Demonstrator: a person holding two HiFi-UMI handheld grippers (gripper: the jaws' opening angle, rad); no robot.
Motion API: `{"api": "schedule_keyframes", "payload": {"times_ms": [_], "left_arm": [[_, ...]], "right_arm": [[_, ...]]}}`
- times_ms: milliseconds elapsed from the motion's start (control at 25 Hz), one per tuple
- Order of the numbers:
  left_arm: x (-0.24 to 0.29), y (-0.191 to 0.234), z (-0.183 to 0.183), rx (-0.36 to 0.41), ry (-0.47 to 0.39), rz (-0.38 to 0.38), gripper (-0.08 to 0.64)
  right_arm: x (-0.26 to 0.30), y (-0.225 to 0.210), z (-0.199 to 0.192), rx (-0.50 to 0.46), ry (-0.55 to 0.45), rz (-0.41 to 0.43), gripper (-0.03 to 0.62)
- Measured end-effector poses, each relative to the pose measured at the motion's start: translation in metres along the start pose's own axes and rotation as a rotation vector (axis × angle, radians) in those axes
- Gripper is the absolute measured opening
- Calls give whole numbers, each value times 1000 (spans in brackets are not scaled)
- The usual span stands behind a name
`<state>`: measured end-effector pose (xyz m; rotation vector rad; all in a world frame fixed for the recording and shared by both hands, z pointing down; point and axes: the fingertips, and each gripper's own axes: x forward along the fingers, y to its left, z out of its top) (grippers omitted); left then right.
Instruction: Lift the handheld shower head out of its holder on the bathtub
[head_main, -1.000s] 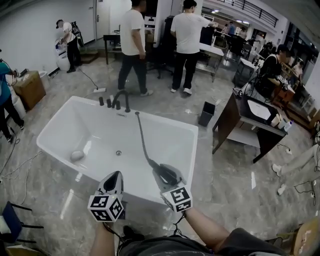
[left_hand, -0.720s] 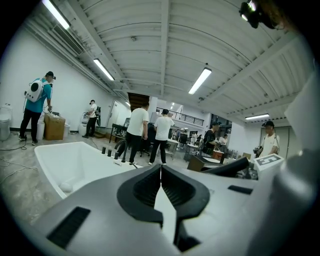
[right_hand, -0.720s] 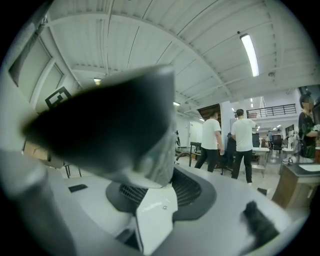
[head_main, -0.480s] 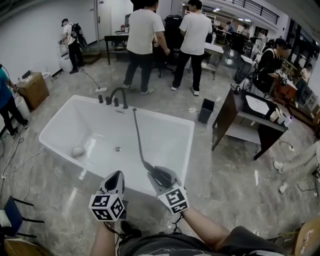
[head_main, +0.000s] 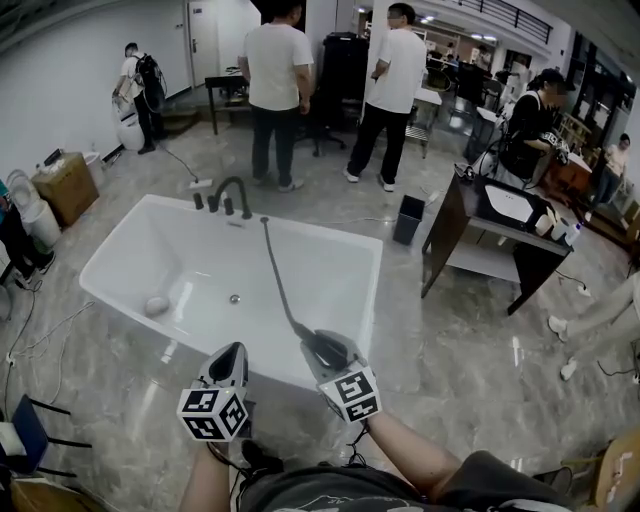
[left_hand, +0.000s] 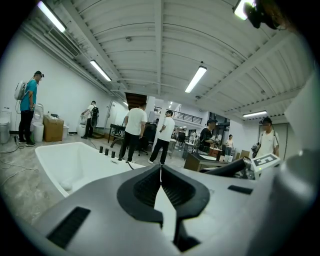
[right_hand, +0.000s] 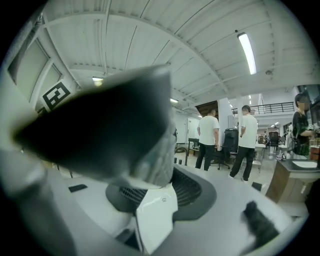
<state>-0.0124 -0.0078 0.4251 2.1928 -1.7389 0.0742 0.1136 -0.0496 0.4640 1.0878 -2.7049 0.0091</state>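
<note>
The white bathtub (head_main: 330, 237) lies ahead of me, with a dark faucet (head_main: 233, 191) on its far rim. From that rim a grey hose (head_main: 274, 275) runs across the tub to the dark shower head (head_main: 327, 349). My right gripper (head_main: 320, 347) is shut on it above the tub's near rim. In the right gripper view the shower head (right_hand: 100, 130) fills the space over the jaws, blurred. My left gripper (head_main: 232, 353) floats beside it on the left, shut and empty; its jaws meet in the left gripper view (left_hand: 160, 172). That view also shows the shower head (left_hand: 227, 167) at the right.
A small round object (head_main: 155, 305) lies in the tub near the drain (head_main: 234, 298). Two people (head_main: 272, 80) (head_main: 392, 85) stand beyond the tub. To the right are a black bin (head_main: 408, 219) and a desk (head_main: 495, 225). A cardboard box (head_main: 62, 185) stands at the left.
Both grippers have drawn back a little from the tub's middle to its near rim, the right one still holding the shower head. The people behind the tub have shifted.
</note>
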Motion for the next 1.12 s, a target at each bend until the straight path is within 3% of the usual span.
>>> {"api": "schedule_keyframes", "payload": {"times_ms": [1120], "left_arm": [[1, -22, -17, 4, 23, -9, 17]], "right_arm": [[-11, -5, -12, 26, 8, -9, 141]]}}
